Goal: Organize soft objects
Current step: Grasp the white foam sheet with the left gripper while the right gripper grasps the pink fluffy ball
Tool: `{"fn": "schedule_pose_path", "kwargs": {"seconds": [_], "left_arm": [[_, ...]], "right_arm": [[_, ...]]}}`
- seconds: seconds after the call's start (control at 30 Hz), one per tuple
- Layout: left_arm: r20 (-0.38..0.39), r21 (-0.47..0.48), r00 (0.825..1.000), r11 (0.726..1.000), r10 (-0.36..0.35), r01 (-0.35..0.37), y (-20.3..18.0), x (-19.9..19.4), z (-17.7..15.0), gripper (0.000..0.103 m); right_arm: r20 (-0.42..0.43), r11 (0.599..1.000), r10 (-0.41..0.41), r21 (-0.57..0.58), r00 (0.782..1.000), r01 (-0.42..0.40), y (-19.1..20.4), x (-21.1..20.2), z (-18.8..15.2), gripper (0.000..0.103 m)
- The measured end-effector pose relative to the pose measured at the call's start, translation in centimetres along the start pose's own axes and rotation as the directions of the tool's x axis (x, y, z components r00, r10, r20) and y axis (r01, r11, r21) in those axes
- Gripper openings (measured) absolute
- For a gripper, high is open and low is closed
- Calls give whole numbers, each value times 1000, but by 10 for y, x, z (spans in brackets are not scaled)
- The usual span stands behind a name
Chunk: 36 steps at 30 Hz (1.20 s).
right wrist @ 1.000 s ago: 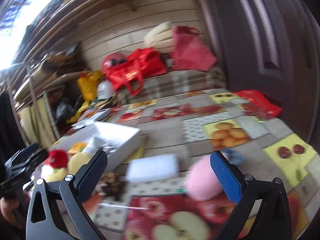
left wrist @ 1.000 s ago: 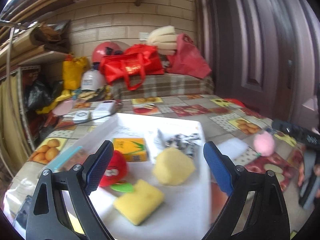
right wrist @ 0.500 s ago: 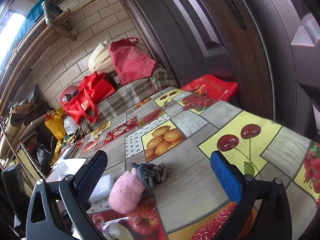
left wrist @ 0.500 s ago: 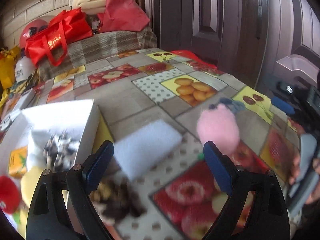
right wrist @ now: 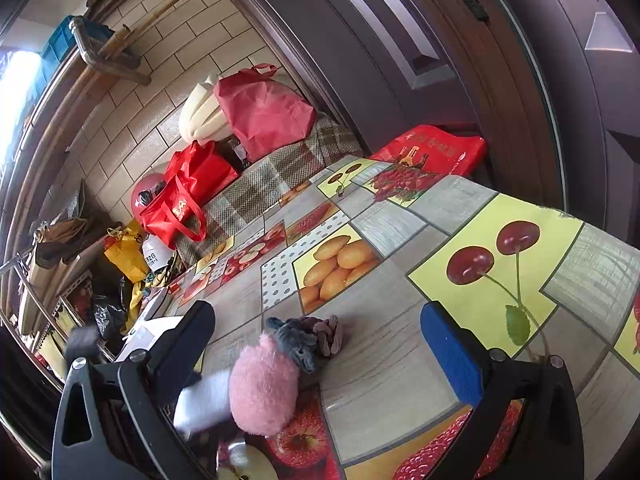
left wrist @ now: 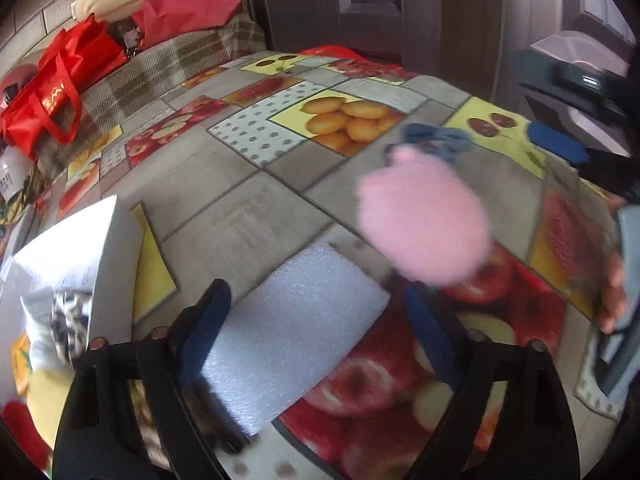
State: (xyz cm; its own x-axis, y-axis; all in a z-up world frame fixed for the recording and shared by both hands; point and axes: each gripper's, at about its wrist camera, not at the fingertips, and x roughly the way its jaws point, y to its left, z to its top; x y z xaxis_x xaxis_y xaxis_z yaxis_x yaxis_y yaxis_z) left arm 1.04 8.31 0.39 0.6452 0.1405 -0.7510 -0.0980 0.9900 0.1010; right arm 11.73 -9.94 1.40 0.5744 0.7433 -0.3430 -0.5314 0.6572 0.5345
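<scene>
The left gripper [left wrist: 316, 328], jaws closing but not yet pressing, straddles the white foam block [left wrist: 296, 328] lying on the tablecloth [left wrist: 256, 208] beside the white box [left wrist: 108, 240], so next it likely needs to pinch and lift, while the right gripper [right wrist: 320, 344] hangs open near the pink plush ball [right wrist: 264, 392].

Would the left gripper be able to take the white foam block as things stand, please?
Probably yes: the white foam block lies flat between the closing fingers of the left gripper, nothing covering it; the pink plush sits beyond.
</scene>
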Motion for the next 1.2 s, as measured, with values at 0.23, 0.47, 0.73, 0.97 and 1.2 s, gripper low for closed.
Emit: {"fn": "schedule_pose_path", "kwargs": {"seconds": [0.23, 0.47, 0.73, 0.97, 1.2], "left_arm": [[9, -13, 1000, 1000, -14, 14, -10, -11, -8, 77], [4, 17, 999, 999, -45, 45, -15, -19, -20, 77], [-1, 51, 1000, 998, -31, 31, -20, -24, -28, 78], [74, 21, 994, 997, -79, 78, -15, -42, -33, 72], [285, -37, 957, 997, -57, 70, -7, -89, -48, 72]], "right_arm": [[-26, 1000, 7, -1, 1000, -7, 2, 0, -1, 103], [-174, 990, 16, -132, 985, -40, 32, 14, -13, 103], [-373, 957, -94, -288, 923, -19, 67, 58, -40, 74], [-387, 970, 9, -220, 922, -102, 58, 46, -42, 46], [-175, 945, 91, -297, 980, -141, 76, -2, -37, 46]]}}
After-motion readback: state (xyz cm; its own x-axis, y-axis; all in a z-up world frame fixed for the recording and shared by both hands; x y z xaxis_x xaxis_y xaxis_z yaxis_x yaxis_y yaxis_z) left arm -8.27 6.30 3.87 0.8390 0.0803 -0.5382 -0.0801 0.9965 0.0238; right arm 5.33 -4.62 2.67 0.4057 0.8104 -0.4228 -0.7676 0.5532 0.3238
